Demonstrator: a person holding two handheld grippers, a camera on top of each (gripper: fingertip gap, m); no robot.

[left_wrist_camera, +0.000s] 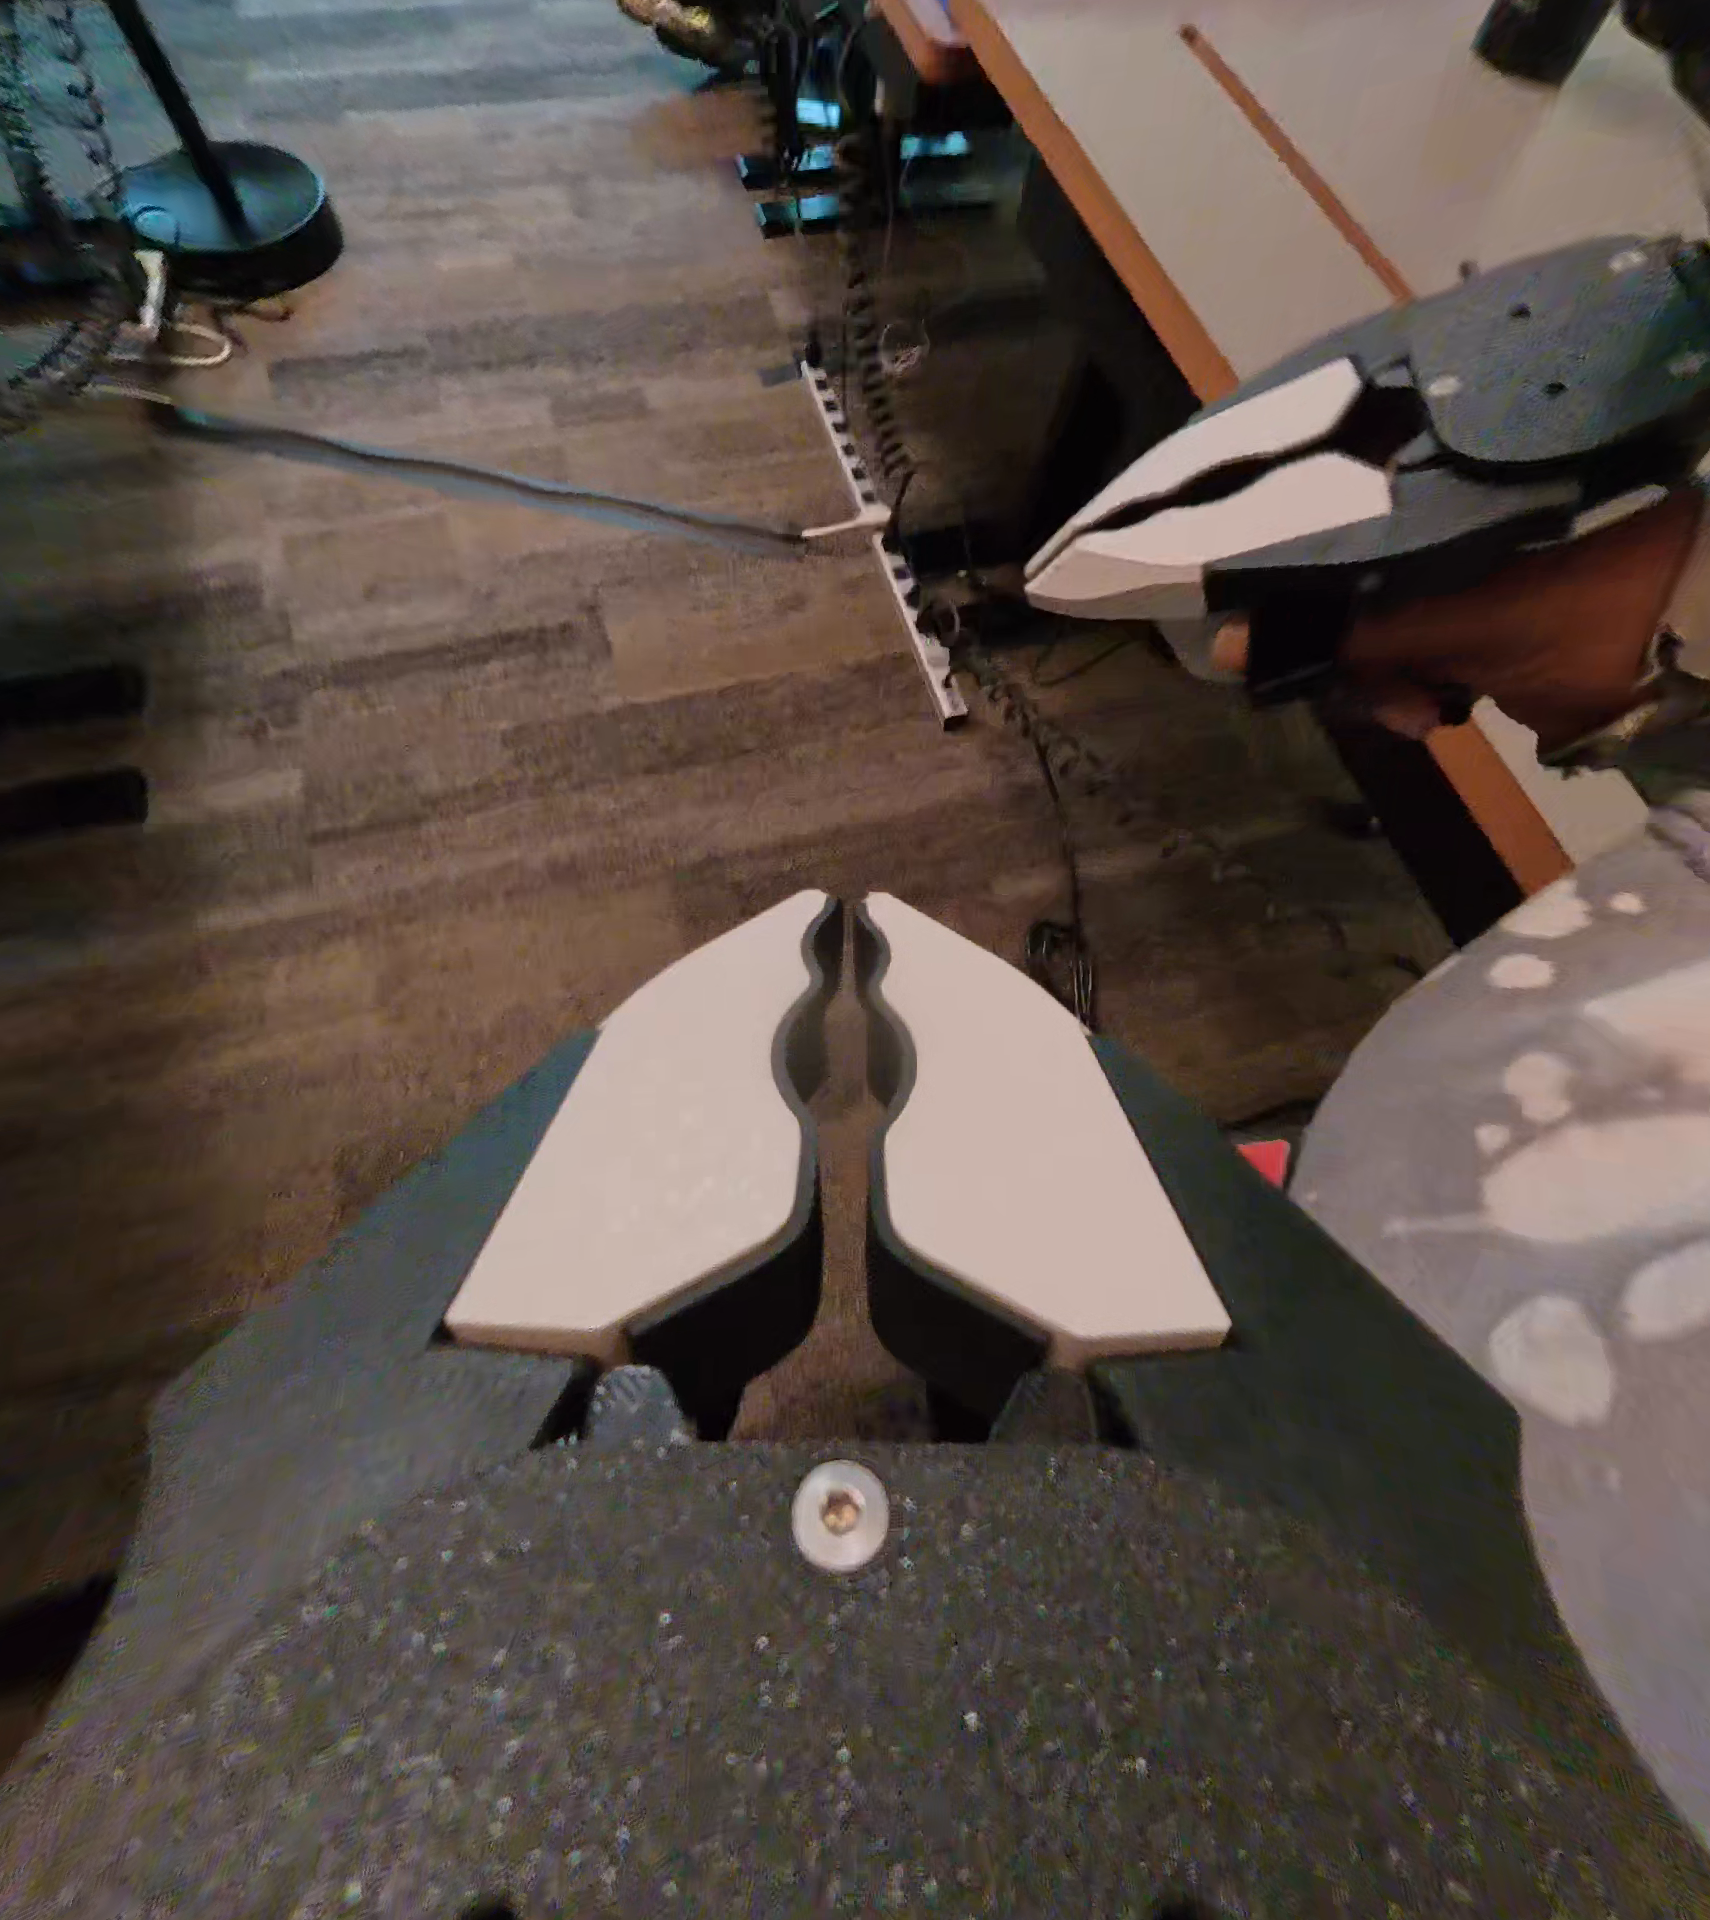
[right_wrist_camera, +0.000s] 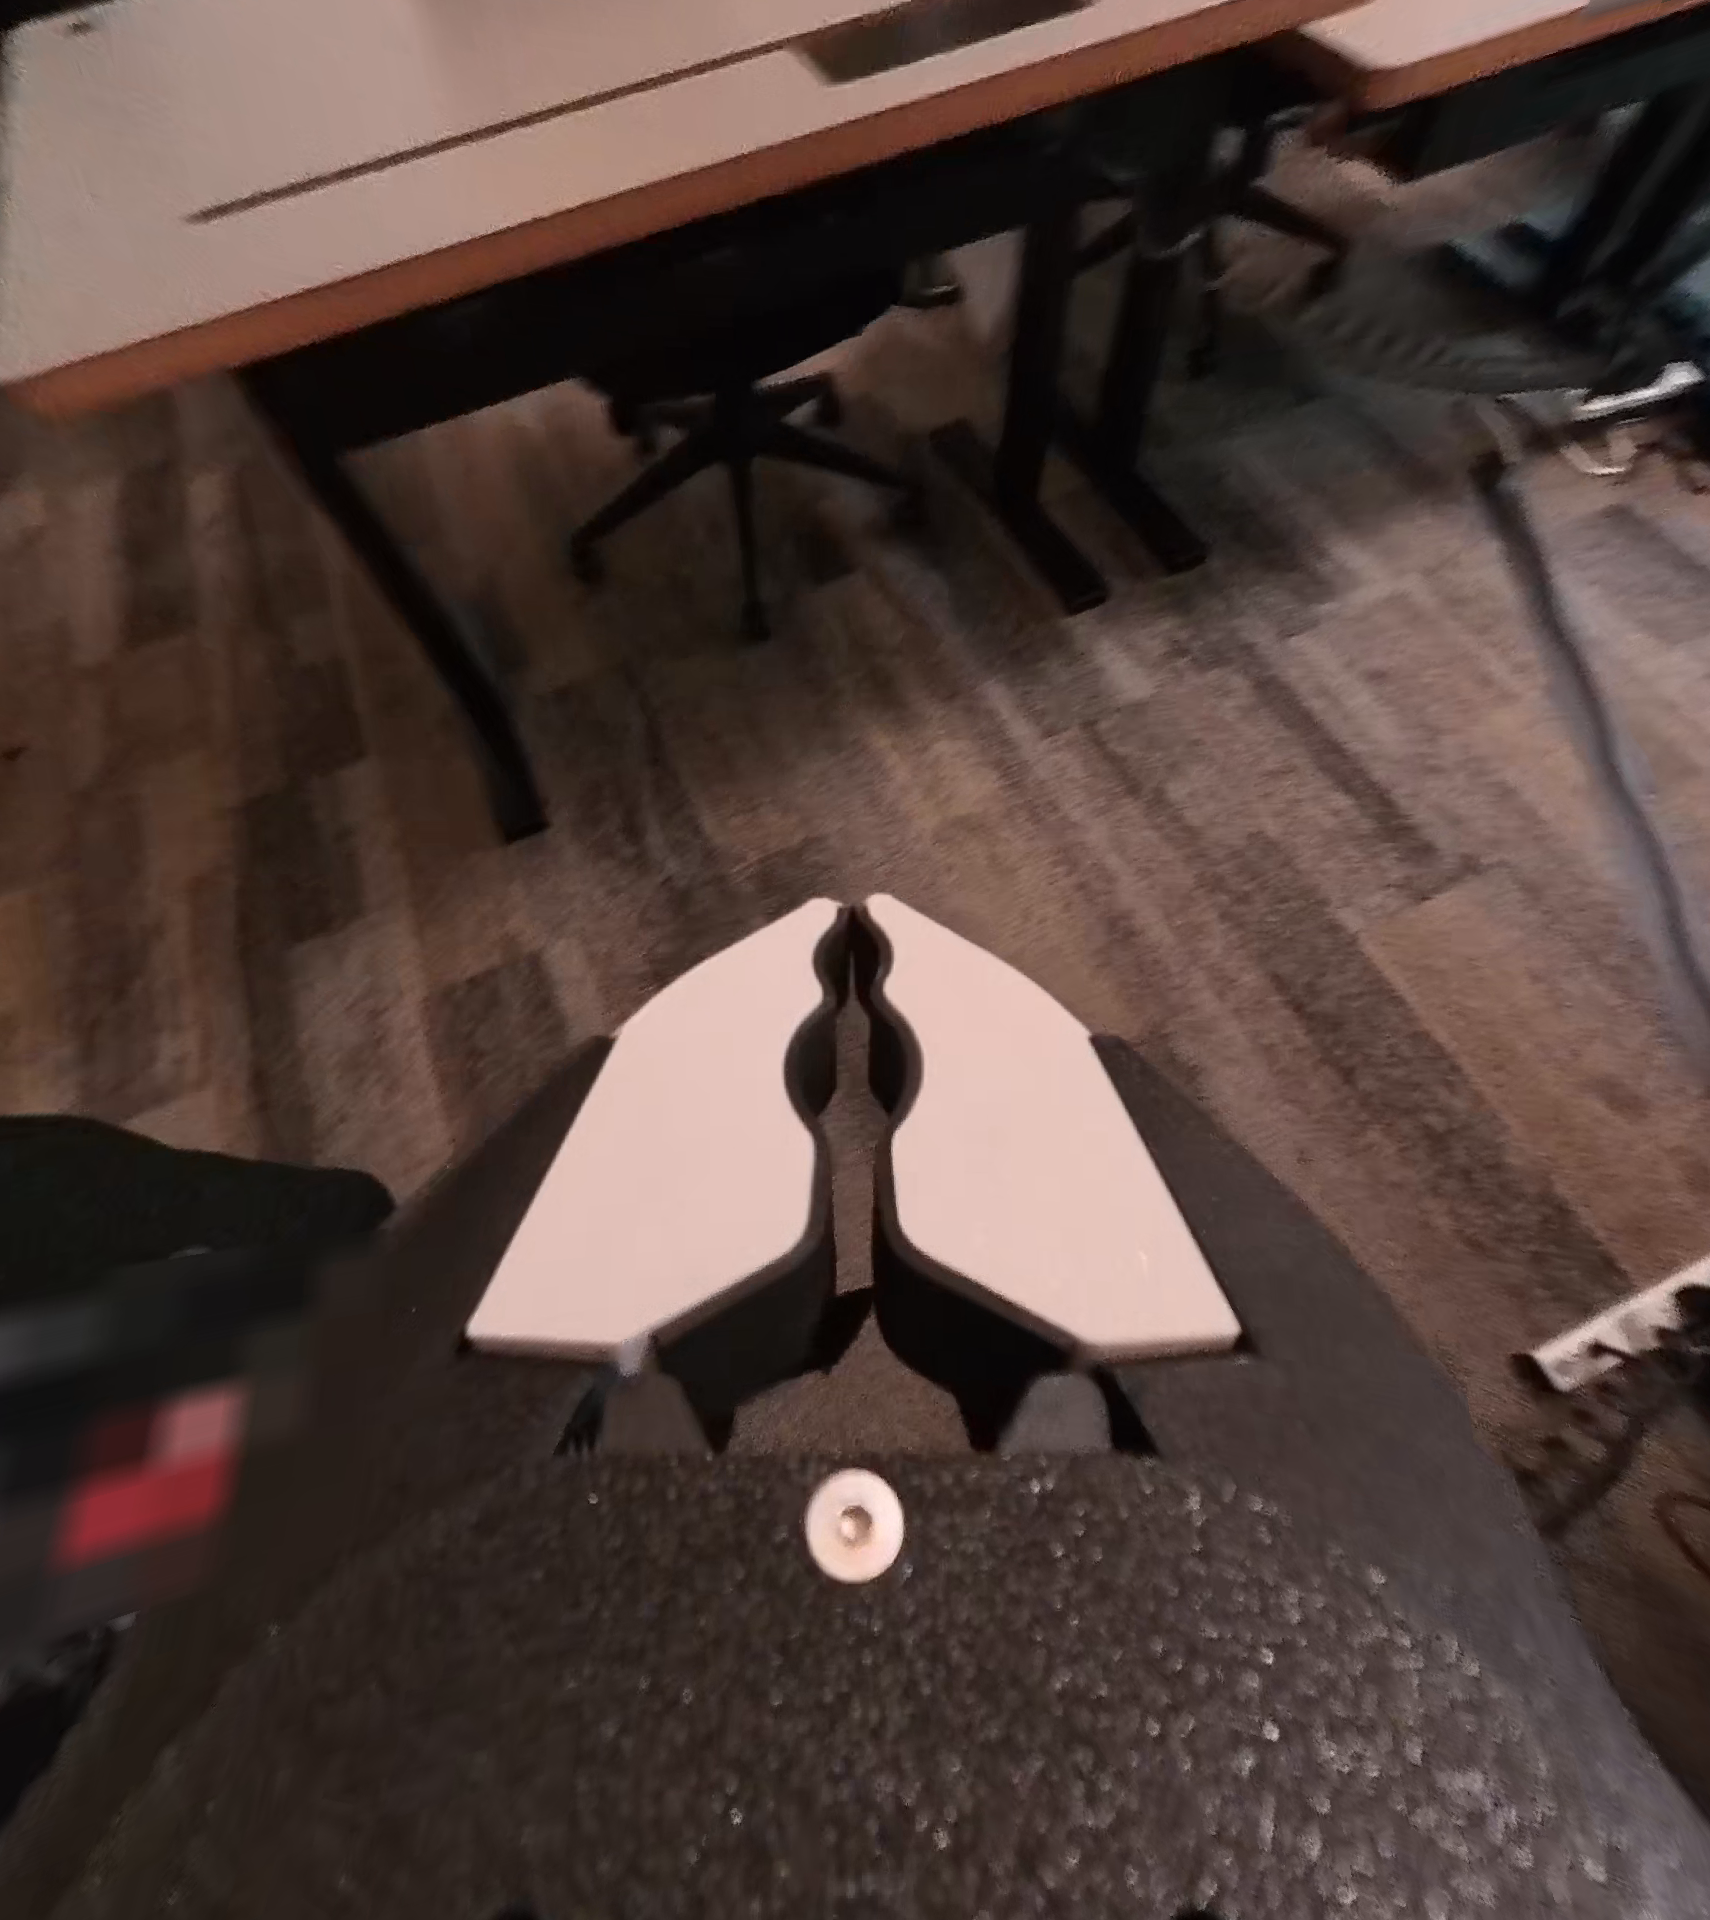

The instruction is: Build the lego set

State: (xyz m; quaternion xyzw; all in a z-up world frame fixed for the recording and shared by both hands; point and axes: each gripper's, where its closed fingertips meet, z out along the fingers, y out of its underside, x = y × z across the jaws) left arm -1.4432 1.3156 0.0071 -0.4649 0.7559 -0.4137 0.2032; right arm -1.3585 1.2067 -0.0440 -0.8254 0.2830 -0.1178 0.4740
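Note:
No lego pieces show in either view. My left gripper [left_wrist_camera: 848, 902] is shut and empty, its white fingers [left_wrist_camera: 685, 1132] pointing down over the carpeted floor. My right gripper [right_wrist_camera: 856, 906] is also shut and empty, held above the floor in front of a desk. The right gripper also shows in the left wrist view [left_wrist_camera: 1043, 566] at the upper right, shut, held by a person's hand [left_wrist_camera: 1495, 649].
A white-topped desk with a wood edge [right_wrist_camera: 477, 260] and black legs stands ahead, an office chair base [right_wrist_camera: 742, 457] beneath it. The same kind of desk [left_wrist_camera: 1121, 239] shows at right. Cables and a white cable rail [left_wrist_camera: 892, 561] lie on the floor. A black stand base [left_wrist_camera: 227, 208] sits far left.

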